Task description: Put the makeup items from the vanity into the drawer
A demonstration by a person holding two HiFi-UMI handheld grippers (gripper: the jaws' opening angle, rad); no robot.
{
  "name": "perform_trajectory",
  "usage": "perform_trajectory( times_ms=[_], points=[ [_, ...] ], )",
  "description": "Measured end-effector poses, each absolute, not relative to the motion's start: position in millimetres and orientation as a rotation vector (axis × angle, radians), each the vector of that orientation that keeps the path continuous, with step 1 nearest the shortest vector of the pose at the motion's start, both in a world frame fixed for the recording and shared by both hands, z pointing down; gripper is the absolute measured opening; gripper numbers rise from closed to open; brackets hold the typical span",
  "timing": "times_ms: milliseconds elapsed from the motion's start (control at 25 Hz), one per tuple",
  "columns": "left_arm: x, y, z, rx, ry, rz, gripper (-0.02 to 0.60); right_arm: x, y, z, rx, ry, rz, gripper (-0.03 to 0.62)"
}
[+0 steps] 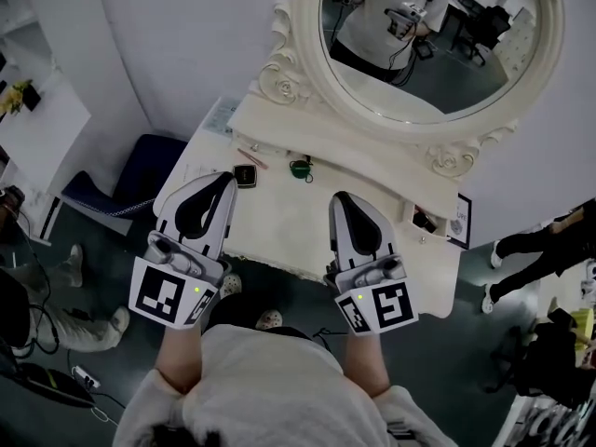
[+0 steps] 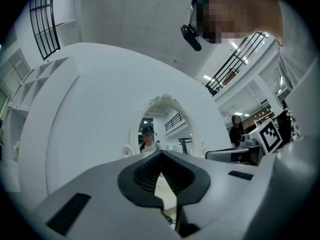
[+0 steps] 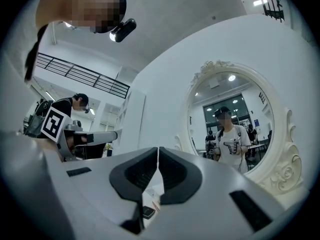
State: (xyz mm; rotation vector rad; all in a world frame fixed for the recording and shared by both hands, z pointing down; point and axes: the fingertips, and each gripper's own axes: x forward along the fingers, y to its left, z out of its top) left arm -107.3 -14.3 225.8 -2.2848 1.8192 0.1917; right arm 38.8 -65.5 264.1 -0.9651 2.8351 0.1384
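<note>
On the cream vanity top lie a small dark compact, a thin pink pencil and a little green item. Another dark item sits near the top's right end. My left gripper hovers over the front left of the top, its tip just left of the compact, jaws shut and empty. My right gripper hovers over the front middle, also shut with nothing in it. Below the shut right jaws the compact shows. No drawer front is in view.
A large oval mirror in an ornate frame rises behind the top. Papers lie at the back left corner, and a framed card stands at the right end. A dark blue chair is on the floor to the left, and people stand at both sides.
</note>
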Motion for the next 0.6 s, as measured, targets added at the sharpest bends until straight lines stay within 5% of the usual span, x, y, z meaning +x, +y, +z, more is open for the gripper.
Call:
perform_trajectory(
  times_ms=[600],
  points=[
    [-135, -63, 226, -2.341, 1.749, 0.179, 0.015, 7, -107, 264, -1.026, 2.819, 0.127, 0.025]
  ],
)
